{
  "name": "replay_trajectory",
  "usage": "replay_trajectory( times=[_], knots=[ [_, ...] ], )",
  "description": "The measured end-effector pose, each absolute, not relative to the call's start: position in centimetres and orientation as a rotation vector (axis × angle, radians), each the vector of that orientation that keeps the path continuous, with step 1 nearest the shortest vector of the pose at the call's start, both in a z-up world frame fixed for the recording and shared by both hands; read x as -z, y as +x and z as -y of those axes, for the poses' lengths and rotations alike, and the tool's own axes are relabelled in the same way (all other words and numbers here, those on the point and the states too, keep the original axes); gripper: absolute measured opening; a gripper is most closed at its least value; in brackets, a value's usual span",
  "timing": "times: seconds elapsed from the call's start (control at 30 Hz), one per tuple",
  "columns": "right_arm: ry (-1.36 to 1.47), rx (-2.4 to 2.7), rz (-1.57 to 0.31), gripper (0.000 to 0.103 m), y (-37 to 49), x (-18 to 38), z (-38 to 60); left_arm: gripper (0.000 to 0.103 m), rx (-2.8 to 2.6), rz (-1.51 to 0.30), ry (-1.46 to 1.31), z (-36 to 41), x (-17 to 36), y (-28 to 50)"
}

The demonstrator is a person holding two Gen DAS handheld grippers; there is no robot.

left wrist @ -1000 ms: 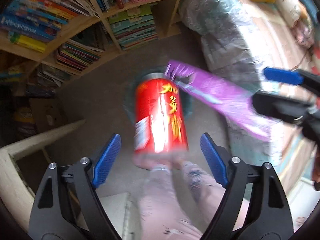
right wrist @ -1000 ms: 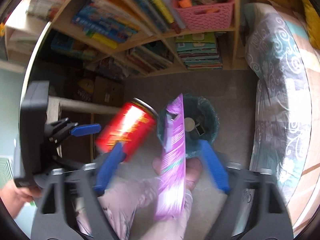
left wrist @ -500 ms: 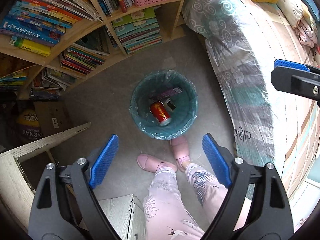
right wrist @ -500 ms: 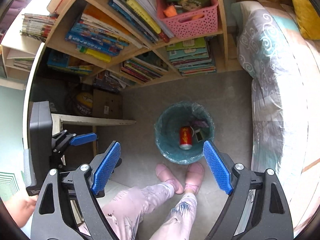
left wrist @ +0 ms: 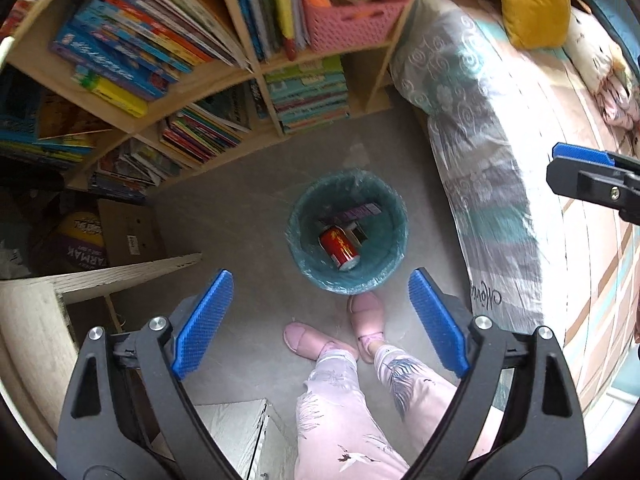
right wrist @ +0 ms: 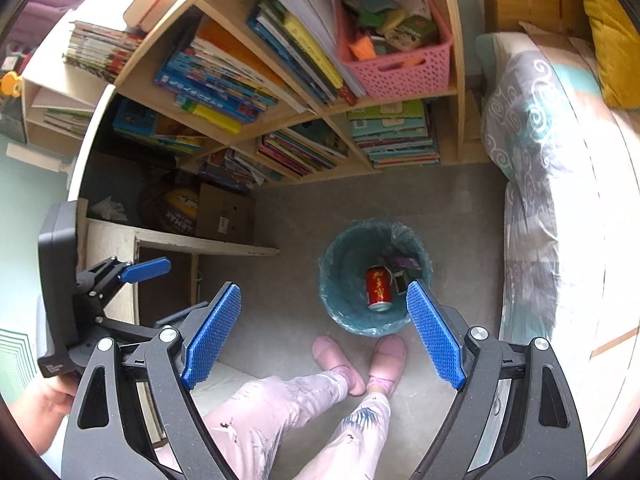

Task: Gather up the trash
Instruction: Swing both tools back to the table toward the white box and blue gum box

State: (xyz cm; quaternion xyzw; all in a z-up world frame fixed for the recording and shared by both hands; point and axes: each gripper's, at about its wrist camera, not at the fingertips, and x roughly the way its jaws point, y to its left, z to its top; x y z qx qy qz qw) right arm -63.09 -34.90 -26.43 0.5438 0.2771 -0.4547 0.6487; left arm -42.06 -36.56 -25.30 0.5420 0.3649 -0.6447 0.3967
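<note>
So a second before this both tools were over the bin, the red can between the left pads and the purple wrapper between the right ones. At this point both were empty. The left tool (left wrist: 320,320) had nothing between its blue pads and its jaws were opening wider; the right tool (right wrist: 324,332) stood wide open too. Past the person's pink slippers (right wrist: 360,360), at about 12 o'clock from them, the teal bin (left wrist: 384,276) held the red can (left wrist: 339,248) lying on its side, with the purple wrapper (left wrist: 358,212) just beyond it at 1 o'clock. Looks like that drop was done, so I'd guess more trash was next. Bookshelf (right wrist: 280,120) behind, bed (right wrist: 560,200) at 3 o'clock.
</note>
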Motion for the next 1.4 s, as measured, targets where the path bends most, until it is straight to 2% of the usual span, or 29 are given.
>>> replay_trajectory(
  times=[0.2,0.4,0.8,1.4],
  knots=[
    [1.146,0.99,-0.622,0.087,-61.1,23.3,35.8,0.092,1.584,-0.821,1.274,36.8,21.3,-39.2],
    [1.054,0.917,-0.631,0.087,-57.4,20.4,37.6,0.092,1.543,-0.823,1.136,37.4,16.8,-34.6],
    [0.818,0.707,-0.642,0.087,-45.1,12.7,41.1,0.094,1.361,-0.766,0.904,35.9,8.7,-22.7],
    [0.559,0.375,-0.75,0.087,-24.3,7.7,39.4,0.094,0.951,-0.837,0.675,25.8,4.8,-3.3]
  ],
)
